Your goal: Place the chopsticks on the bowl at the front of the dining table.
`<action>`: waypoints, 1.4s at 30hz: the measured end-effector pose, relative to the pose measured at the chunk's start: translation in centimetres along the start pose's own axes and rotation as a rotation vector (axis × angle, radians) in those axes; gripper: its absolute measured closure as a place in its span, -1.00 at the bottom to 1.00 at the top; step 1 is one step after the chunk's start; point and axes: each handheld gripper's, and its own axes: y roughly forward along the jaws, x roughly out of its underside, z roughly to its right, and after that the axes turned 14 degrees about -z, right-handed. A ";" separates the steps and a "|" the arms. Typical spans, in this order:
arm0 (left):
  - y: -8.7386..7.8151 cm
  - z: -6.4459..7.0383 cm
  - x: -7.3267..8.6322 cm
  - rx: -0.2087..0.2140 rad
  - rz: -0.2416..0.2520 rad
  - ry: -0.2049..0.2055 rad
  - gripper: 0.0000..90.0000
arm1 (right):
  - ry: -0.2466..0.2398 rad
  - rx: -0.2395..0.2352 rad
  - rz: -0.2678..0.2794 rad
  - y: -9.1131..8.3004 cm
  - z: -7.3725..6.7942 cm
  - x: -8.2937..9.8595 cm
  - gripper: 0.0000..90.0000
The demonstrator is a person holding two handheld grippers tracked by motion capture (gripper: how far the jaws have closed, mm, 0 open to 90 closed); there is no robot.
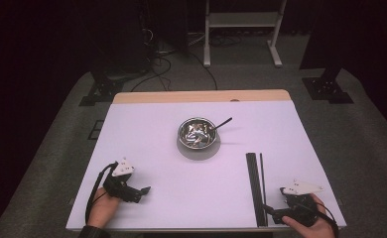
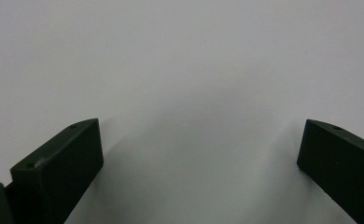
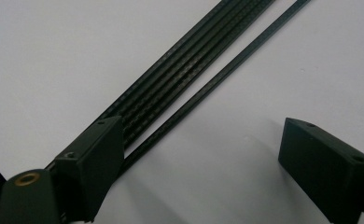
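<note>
White and bare across most of its surface, the worktop point(image 1: 147, 134) is sitting in a dark room, and nearest the person both tools are resting low at its front edge. At about 7 o'clock the left hand-held gripper point(image 1: 143, 190) is lying with its jaws spread wide over nothing but blank surface. At about 5 o'clock the right hand-held gripper point(image 1: 271, 212) is also gaping wide, with its jaws nearing the near end of the black rods point(image 1: 254, 183), a tight bundle running toward 12 o'clock, and a single thin rod point(image 1: 262, 171) lying just beside them on the right. In the right gripper view one jaw is sitting over the bundle's end while the other is standing well apart, past the lone rod point(image 3: 227, 70). The risk I am judging here is a messy pick: closing now could be catching several rods at once, or nudging the slim one so it rolls off the front edge. Farther off, near the centre, a metal bowl point(image 1: 197, 133) is holding a spoon point(image 1: 221, 123) whose handle is pointing toward 2 o'clock; nothing is standing between it and the rods. Beyond the worktop, a white frame point(image 1: 241, 29) and cables point(image 1: 157, 59) are lying on the floor.
</note>
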 end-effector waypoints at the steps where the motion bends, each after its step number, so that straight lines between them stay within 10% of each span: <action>1: 0.0 0.0 0.0 0.000 -0.001 0.001 -1.00 | -0.002 0.002 -0.003 0.0 0.0 0.0 -0.71; 42: 0.0 0.0 0.0 0.000 0.000 0.000 -1.00 | 0.026 0.073 -0.038 -0.8 1.7 1.0 -0.71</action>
